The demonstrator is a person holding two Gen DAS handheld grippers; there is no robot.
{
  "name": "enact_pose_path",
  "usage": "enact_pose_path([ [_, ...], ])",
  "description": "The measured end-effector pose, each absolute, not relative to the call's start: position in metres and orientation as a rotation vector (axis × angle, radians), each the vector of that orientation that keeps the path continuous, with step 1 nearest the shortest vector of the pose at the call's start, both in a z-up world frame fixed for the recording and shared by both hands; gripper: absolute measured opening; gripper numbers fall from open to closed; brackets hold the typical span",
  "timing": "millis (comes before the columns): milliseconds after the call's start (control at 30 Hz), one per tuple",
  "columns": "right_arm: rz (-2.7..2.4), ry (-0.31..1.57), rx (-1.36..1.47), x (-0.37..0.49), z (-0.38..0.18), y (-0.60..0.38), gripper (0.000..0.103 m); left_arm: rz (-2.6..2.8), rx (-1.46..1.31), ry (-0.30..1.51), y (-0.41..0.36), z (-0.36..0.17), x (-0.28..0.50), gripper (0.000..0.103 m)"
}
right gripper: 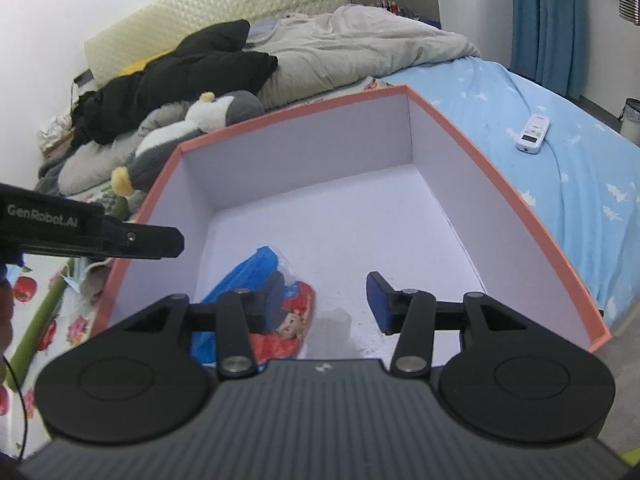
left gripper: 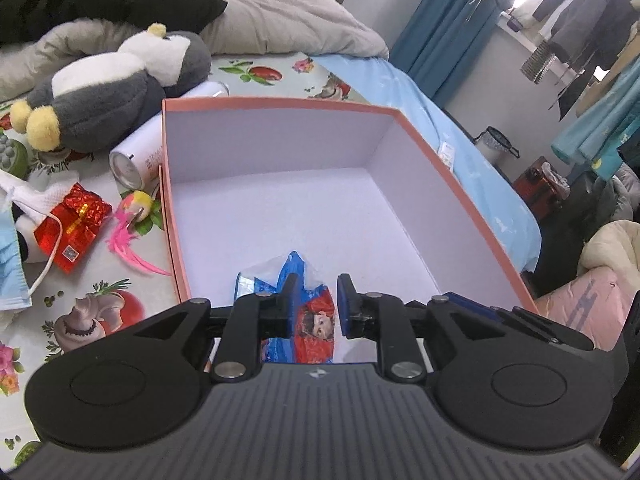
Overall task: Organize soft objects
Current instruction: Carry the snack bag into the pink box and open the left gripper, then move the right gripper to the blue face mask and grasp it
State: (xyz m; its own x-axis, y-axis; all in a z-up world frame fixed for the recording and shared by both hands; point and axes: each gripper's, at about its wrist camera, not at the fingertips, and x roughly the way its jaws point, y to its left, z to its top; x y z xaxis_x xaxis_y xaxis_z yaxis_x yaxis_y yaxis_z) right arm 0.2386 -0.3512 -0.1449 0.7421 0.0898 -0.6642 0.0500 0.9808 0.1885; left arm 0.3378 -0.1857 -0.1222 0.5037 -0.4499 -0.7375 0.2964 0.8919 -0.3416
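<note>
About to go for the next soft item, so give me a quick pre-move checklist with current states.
1. Packet lying on the box floor: ok.
2. Left gripper let go of the packet: cannot tell; jaws apart, packet showing between them.
3. Right gripper open and empty: ok.
4. Room left in the box: ok, most of the floor is bare.
5. Next soft item in sight: ok, plush penguin lies beside the box.
6. Way to the penguin free: not ok, a can lies between it and the box.
</note>
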Motion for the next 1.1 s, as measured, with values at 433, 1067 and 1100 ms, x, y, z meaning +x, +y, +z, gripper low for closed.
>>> enact_pose_path([
  [433,0.089,0.641,0.207,0.186,-0.105,-0.327,0.049,-0.439,-0.146,0.852,-0.152,-0.087,0.263,0.023],
  [1067,0.167,0.635,0.178,0.125,-0.077,-0.268,0.049,-0.326,-0.190,0.749,-0.059,-0.056,0.146,0.023],
  [1100,0.170,0.634,0.176,0.123,-0.076,-0.265,0.049,-0.313,-0.199,0.746,-0.052,-0.056,0.139,0.023],
])
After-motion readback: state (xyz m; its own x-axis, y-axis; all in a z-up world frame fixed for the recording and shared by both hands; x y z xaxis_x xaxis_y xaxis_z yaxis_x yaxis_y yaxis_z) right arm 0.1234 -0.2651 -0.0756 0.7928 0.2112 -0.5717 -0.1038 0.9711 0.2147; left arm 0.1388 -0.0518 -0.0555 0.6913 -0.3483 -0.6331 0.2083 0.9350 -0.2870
